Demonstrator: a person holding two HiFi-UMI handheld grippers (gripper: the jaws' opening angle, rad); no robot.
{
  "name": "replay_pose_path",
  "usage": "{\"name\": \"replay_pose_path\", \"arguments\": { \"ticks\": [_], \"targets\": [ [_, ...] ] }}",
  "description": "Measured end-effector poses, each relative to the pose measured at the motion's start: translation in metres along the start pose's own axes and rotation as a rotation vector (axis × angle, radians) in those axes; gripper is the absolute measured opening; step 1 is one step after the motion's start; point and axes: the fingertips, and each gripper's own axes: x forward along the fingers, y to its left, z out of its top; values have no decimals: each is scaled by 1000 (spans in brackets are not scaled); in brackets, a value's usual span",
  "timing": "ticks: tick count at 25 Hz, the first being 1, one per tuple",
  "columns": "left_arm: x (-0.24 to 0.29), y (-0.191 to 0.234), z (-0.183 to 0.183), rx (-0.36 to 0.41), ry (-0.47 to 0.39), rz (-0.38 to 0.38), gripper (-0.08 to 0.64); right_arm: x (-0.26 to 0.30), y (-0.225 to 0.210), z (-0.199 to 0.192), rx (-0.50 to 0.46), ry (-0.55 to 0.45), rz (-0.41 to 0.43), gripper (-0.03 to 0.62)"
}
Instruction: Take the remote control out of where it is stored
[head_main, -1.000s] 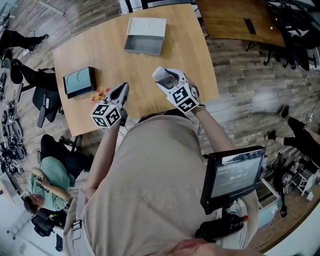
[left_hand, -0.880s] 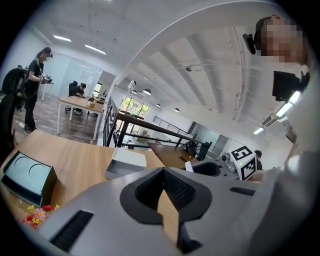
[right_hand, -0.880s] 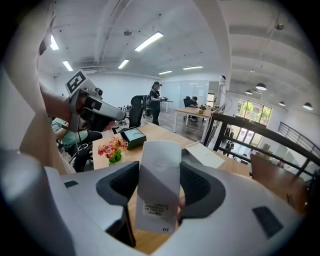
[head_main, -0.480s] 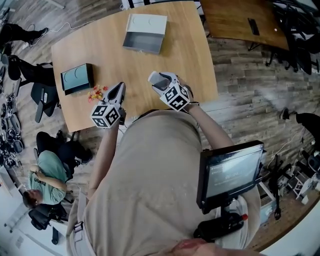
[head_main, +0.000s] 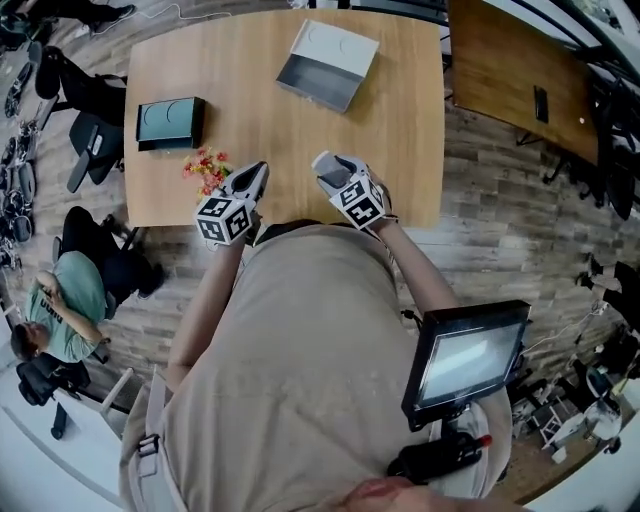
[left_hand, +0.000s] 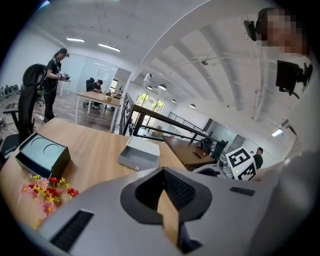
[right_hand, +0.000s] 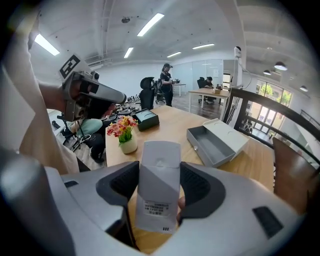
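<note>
The white remote control stands upright between the jaws of my right gripper, back side and label toward the camera. In the head view the right gripper is shut on the remote above the wooden table's near edge. The open grey storage box lies at the far side, empty inside in the right gripper view, where its wall shows. My left gripper hovers to the left over the near edge. Its jaws are together and hold nothing.
A black box sits at the table's left, and a small pot of flowers stands just left of the left gripper. A darker table stands to the right. A seated person and chairs are on the floor at left.
The head view has swung, so the table now sits higher and squarer in frame. Both grippers stay near the table's front edge, and the right one still clamps the remote.
</note>
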Motion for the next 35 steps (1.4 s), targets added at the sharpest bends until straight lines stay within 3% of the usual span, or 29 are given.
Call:
{"name": "replay_pose_path", "arguments": {
  "ticks": [6,22,35],
  "targets": [
    [-6,12,-13,-39,14,36,5,18,1,-16,1,48,44,264],
    [-4,36,-68,-49,107,116,5,59,1,-63,42,179,92,264],
    [2,43,-91,-63,135,122,5,94,-11,-108,86,289,67,265]
  ]
}}
